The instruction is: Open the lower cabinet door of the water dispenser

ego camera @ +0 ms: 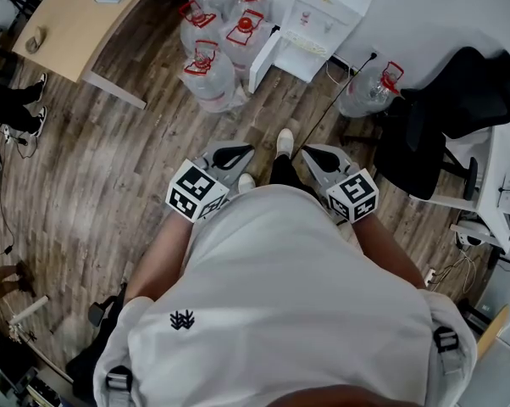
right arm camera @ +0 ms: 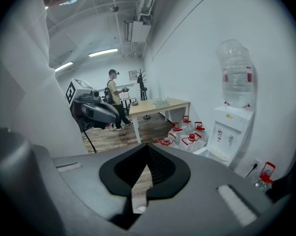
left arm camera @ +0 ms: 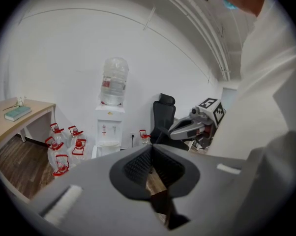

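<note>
No word, number or brand could be read anywhere. The cube of the left gripper and its twin on the right gripper carried only black-and-white square marker patterns, without letters. The person's white shirt bore a small dark leaf-like emblem with no lettering. The bottle atop the water dispenser had a red-banded label, and the dispenser's front had a small yellowish sticker. Both were too small to read.
</note>
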`<state>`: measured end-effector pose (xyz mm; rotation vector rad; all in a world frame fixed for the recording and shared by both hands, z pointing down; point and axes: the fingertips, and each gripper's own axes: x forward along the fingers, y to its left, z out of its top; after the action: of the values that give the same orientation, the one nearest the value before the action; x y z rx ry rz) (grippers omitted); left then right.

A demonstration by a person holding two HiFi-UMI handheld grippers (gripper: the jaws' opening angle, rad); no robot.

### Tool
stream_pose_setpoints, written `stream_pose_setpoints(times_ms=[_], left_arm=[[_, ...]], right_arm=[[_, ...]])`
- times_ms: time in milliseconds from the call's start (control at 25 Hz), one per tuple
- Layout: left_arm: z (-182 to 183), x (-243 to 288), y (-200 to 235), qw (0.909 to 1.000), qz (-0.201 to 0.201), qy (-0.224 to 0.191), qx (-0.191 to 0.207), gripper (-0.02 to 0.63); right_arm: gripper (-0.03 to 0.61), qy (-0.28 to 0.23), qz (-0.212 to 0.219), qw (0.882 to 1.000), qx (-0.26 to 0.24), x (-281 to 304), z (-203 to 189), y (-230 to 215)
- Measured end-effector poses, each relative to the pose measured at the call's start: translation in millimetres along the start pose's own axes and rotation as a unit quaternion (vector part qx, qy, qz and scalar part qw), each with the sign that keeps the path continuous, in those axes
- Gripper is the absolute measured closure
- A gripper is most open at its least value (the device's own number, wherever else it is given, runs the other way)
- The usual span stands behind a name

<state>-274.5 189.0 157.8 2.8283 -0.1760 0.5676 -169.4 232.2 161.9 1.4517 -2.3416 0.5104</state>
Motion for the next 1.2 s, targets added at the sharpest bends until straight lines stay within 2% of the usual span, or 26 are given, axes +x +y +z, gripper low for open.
stream_pose_setpoints(times_ms=[320,480,800,1200], left_arm=[[-7,12,8,0.9998,-0.001,0.011,-0.016,0.557],[2,26,18,0.9997,0.002,0.013,-0.020,0.557],[37,76,47,0.9996,0.011,0.016,-0.019,0.557],[92,148,99,0.9982,0.041,0.035,-0.026,0.557]], right_arm=[[0.578,0.005,-0.004,1.000,0.014,-4,-9,-9],[0.577,0.009,0.000,1.000,0.019,-2,-8,-28],[0.577,0.016,0.017,1.000,0.019,12,1,-85],[0.578,0.009,0.044,0.999,0.027,30,23,-188]])
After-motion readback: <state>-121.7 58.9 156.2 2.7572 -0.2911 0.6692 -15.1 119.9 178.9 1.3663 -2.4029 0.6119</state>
